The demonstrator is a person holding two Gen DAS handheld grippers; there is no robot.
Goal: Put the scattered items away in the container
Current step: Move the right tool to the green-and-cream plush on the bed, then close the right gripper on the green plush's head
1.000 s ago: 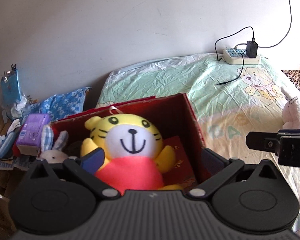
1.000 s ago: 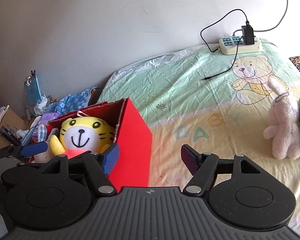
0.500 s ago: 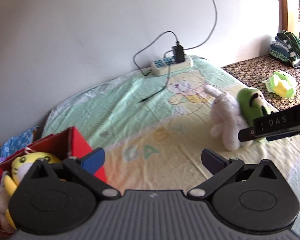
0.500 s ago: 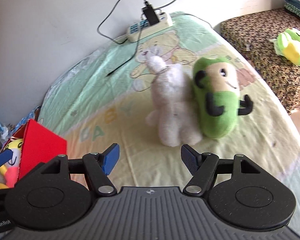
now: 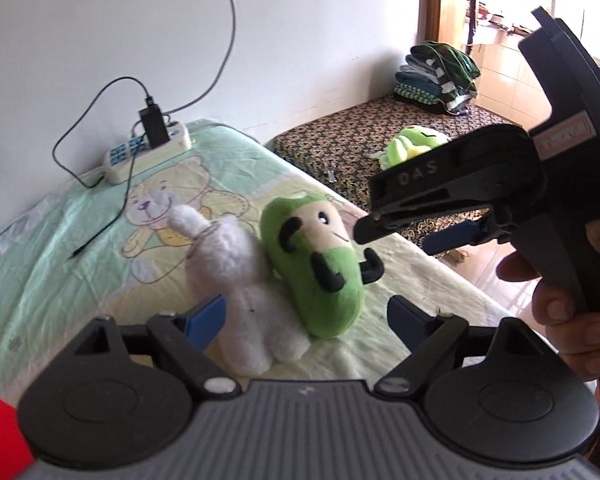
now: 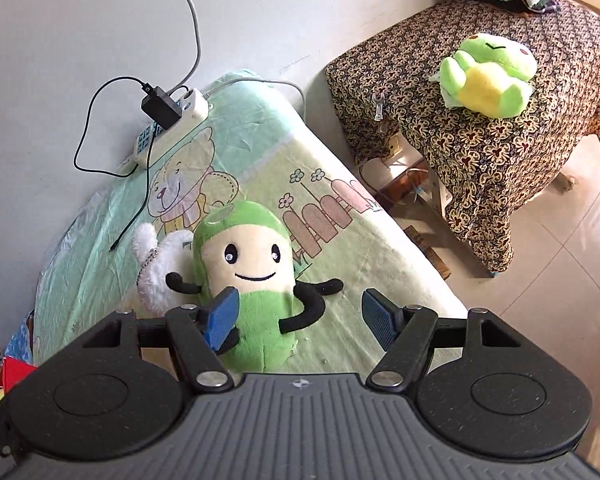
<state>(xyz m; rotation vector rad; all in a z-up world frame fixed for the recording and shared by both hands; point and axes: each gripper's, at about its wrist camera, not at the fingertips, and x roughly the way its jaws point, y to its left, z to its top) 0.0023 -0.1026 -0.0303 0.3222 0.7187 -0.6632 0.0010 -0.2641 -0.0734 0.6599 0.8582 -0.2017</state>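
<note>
A green plush with a cream face [image 6: 256,280] [image 5: 316,264] lies on the bed beside a white plush rabbit [image 5: 240,304] [image 6: 156,276]. My right gripper [image 6: 300,316] hangs open just above the green plush, its fingers either side of the lower body. My left gripper [image 5: 306,318] is open too, facing both plushes from close by. In the left wrist view the right gripper's body, held by a hand [image 5: 560,304], fills the right side. A sliver of the red box [image 5: 0,432] [image 6: 14,368] shows at the lower left. A green frog plush [image 6: 488,76] [image 5: 416,144] lies on a side table.
A power strip with a black charger [image 6: 164,108] and trailing cable lies on the bed near the wall. The patterned side table [image 6: 480,128] stands right of the bed, with folded clothes [image 5: 436,80] at its back. Tiled floor [image 6: 560,300] lies beyond the bed's edge.
Both grippers have swung right, away from the red box with the tiger plush, and moved in close over the green and white plushes. Both remain open.
</note>
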